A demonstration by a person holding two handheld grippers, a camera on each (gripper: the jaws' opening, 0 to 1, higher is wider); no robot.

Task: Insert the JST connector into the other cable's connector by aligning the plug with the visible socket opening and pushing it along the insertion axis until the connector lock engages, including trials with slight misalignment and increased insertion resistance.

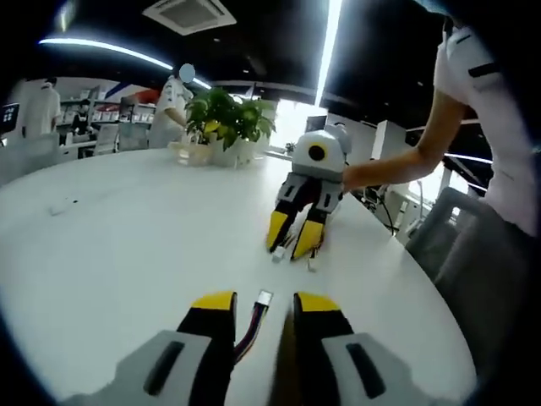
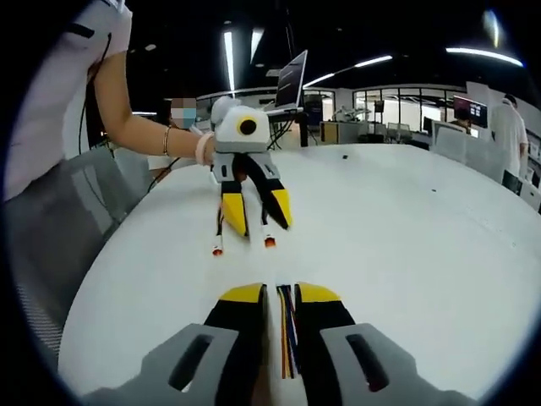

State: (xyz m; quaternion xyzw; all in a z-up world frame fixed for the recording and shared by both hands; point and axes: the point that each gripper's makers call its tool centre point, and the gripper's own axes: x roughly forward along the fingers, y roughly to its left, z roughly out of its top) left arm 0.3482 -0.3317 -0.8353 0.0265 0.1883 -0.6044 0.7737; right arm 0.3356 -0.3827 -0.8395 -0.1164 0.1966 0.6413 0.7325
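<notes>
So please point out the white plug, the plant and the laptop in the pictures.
White plug (image 1: 265, 297): left gripper view, its tip.
Plant (image 1: 226, 116): left gripper view, its leaves.
Laptop (image 2: 290, 79): right gripper view, its lid.

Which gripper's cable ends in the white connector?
The left gripper: its cable ends in a white connector. The right gripper's wires show no connector.

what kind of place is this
Probably an open-plan office or lab: a large white table, desks with monitors behind it, a ceiling air vent among strip lights, and a potted plant on the table.
</notes>
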